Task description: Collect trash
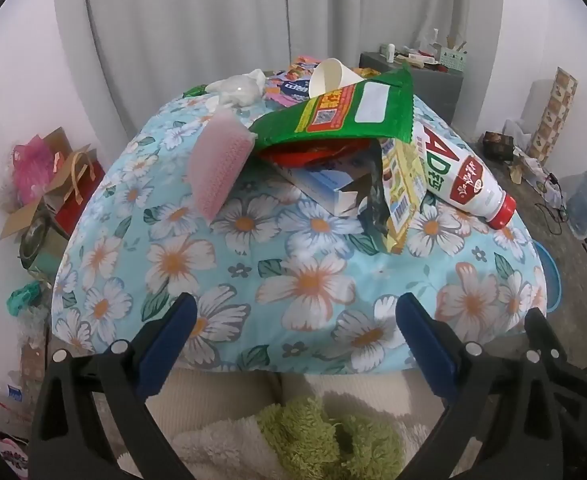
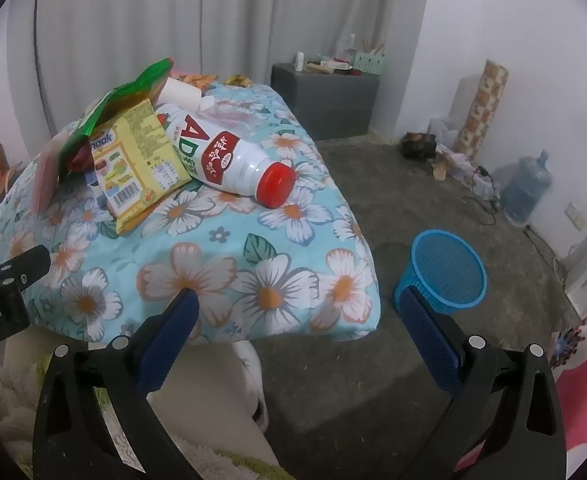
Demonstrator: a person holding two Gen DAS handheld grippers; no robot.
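Observation:
A pile of trash lies on a table under a blue floral cloth (image 1: 313, 280). On top is a green wrapper (image 1: 341, 116), with a white paper cup (image 1: 329, 76) behind it. A pink pad (image 1: 217, 164) leans at the left, and a yellow packet (image 1: 403, 196) and a small blue-white box (image 1: 325, 188) sit under the wrapper. A white bottle with a red cap (image 2: 233, 156) lies on its side at the right. My left gripper (image 1: 297, 310) hovers open at the table's near edge. My right gripper (image 2: 298, 300) is open over the table's corner, nothing between its fingers. A blue basket (image 2: 447, 268) stands on the floor.
A grey cabinet (image 2: 325, 96) stands against the curtain behind the table. A water jug (image 2: 527, 188), a patterned roll (image 2: 481, 108) and cables lie along the right wall. Gift bags and boxes (image 1: 53, 184) crowd the floor left of the table. Fuzzy green fabric (image 1: 325, 436) is below my left gripper.

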